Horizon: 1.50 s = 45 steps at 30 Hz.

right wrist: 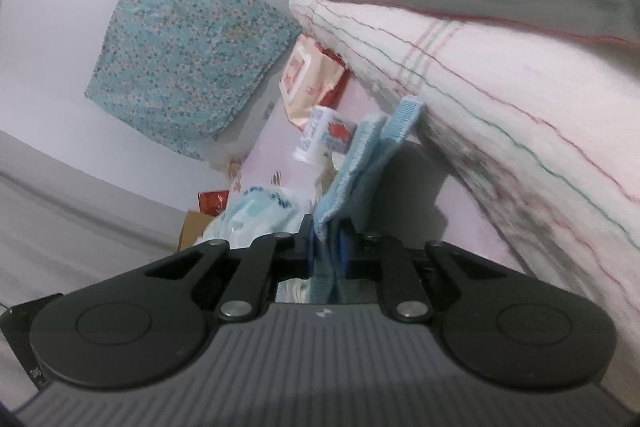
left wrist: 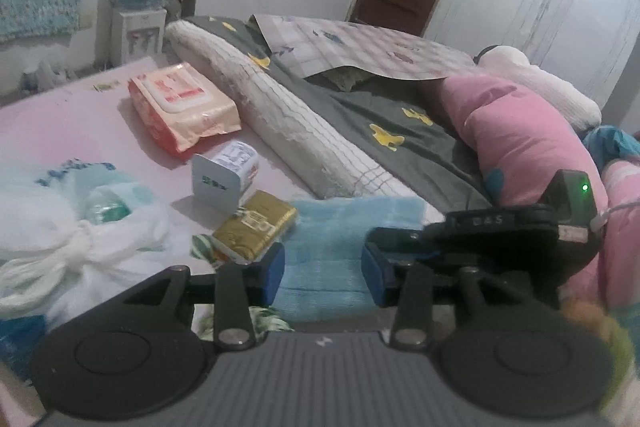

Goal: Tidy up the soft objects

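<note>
Towel (right wrist: pixel 362 163) of light blue cloth is what we see pinched in the right gripper (right wrist: pixel 326 247), its jaws shut tight on one edge while the rest lies over the pink bed sheet (left wrist: pixel 60 119) beside the rolled white blanket (left wrist: pixel 280 115). We find the left gripper (left wrist: pixel 323 269) partly open above the same towel (left wrist: pixel 340 239), nothing between its blue pads (left wrist: pixel 272 273). Near it we see a gold packet (left wrist: pixel 256 223), a wipes pack (left wrist: pixel 180 103) and a knotted white plastic bag (left wrist: pixel 80 239)
</note>
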### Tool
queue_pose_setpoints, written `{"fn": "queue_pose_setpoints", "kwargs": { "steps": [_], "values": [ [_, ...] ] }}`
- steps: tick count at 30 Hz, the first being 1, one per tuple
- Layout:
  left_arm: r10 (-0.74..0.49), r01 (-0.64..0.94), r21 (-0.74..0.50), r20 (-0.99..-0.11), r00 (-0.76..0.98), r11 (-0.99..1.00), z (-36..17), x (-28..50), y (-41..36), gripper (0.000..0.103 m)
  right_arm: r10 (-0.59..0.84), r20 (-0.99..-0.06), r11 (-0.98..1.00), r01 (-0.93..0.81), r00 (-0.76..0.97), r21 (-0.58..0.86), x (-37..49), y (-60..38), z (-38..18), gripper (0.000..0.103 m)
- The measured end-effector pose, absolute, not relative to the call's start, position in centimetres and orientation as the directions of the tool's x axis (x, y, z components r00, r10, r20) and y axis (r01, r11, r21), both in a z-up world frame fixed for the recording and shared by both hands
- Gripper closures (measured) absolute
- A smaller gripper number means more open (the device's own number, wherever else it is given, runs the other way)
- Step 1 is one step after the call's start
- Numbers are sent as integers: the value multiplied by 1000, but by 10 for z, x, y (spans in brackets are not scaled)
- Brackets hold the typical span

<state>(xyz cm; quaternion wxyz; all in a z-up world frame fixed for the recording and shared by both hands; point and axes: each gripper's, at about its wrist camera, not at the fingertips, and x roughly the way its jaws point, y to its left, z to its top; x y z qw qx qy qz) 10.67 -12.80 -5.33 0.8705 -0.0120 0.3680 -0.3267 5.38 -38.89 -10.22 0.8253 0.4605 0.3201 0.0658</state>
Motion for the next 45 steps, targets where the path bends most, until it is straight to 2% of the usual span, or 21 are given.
{"fn": "queue_pose_setpoints", "kwargs": {
  "steps": [5, 10, 16, 19, 24, 34, 40, 45],
  "values": [
    [-535, 542, -223, -659, 529, 810, -58, 90, -119, 58, 383, -478, 572, 204, 791, 795, 22, -399, -94, 93],
    [-547, 535, -260, -675, 495, 804, -69, 79, -116, 58, 404, -489, 572, 204, 773, 795, -8, -400, -89, 93],
    [-560, 582, -253, -703, 438, 773, -83, 75, -143, 58, 416, -522, 573, 231, 745, 786, -31, -402, -93, 93],
    [-535, 609, -212, -737, 414, 764, -98, 78, -166, 58, 415, -535, 577, 242, 736, 780, -38, -402, -93, 93],
    [-479, 622, -183, -806, 348, 761, -126, 88, -190, 66, 427, -523, 582, 218, 737, 783, -34, -399, -82, 93],
    [-468, 609, -187, -816, 341, 771, -131, 95, -188, 66, 445, -524, 620, 172, 726, 765, -4, -383, -73, 91],
    [-500, 618, -191, -780, 376, 763, -117, 100, -187, 66, 375, -584, 658, 237, 720, 715, -11, -394, -78, 91],
    [-521, 636, -226, -789, 325, 738, -125, 105, -204, 67, 386, -580, 649, 235, 717, 723, -8, -391, -79, 90]
  ]
}}
